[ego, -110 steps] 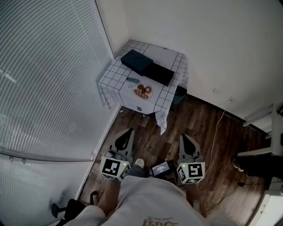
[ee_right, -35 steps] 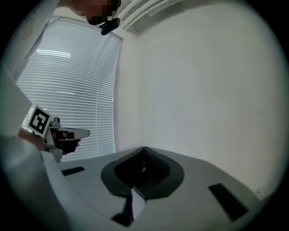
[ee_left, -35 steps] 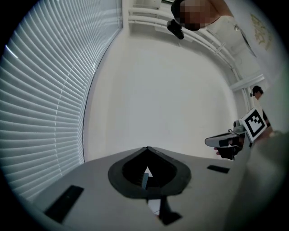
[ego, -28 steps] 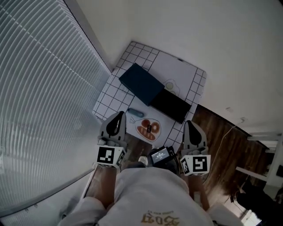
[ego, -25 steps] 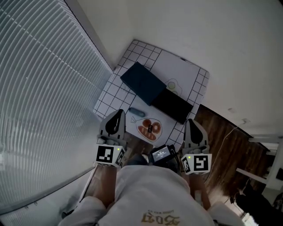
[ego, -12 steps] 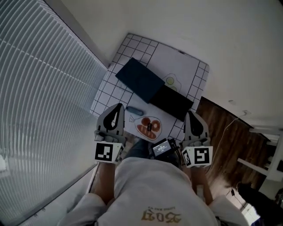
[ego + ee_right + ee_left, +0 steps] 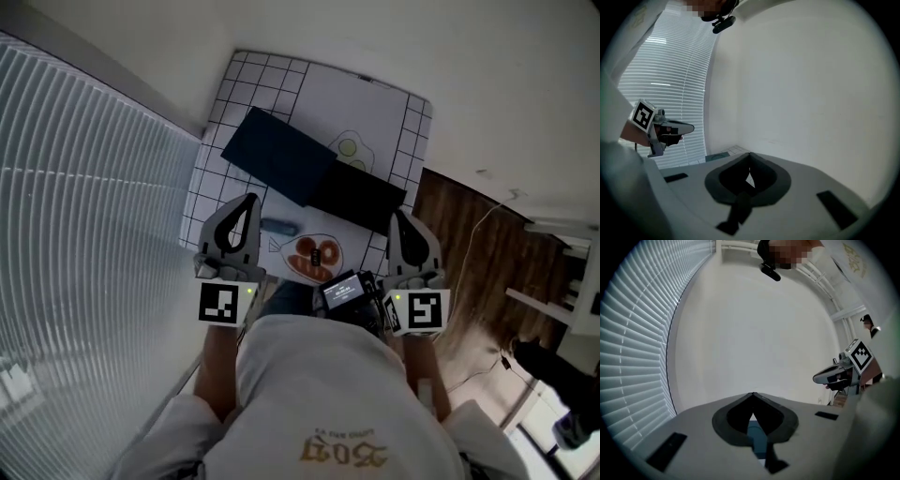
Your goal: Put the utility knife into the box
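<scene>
A small table with a checked cloth (image 7: pixel 220 101) stands in the room's corner. On it the bluish utility knife (image 7: pixel 279 226) lies near the front edge. Behind the knife are a dark blue flat box (image 7: pixel 279 155) and a black flat box (image 7: pixel 356 197) side by side. My left gripper (image 7: pixel 251 200) is shut and empty, hovering just left of the knife. My right gripper (image 7: pixel 397 217) hangs shut and empty at the table's front right corner. In the left gripper view the jaws (image 7: pixel 752 393) meet, with a blue patch below them. The right gripper view shows closed jaws (image 7: pixel 749 153) pointing at the wall.
A plate with orange shapes (image 7: pixel 317 256) sits right of the knife. A small screen device (image 7: pixel 342 291) hangs at the person's chest. Window blinds (image 7: pixel 84 234) run along the left, a white wall behind the table. Wooden floor with a cable (image 7: pixel 478 244) lies to the right.
The person has come up to the table, which now sits close under both grippers. Both grippers have moved over its front edge and stayed shut.
</scene>
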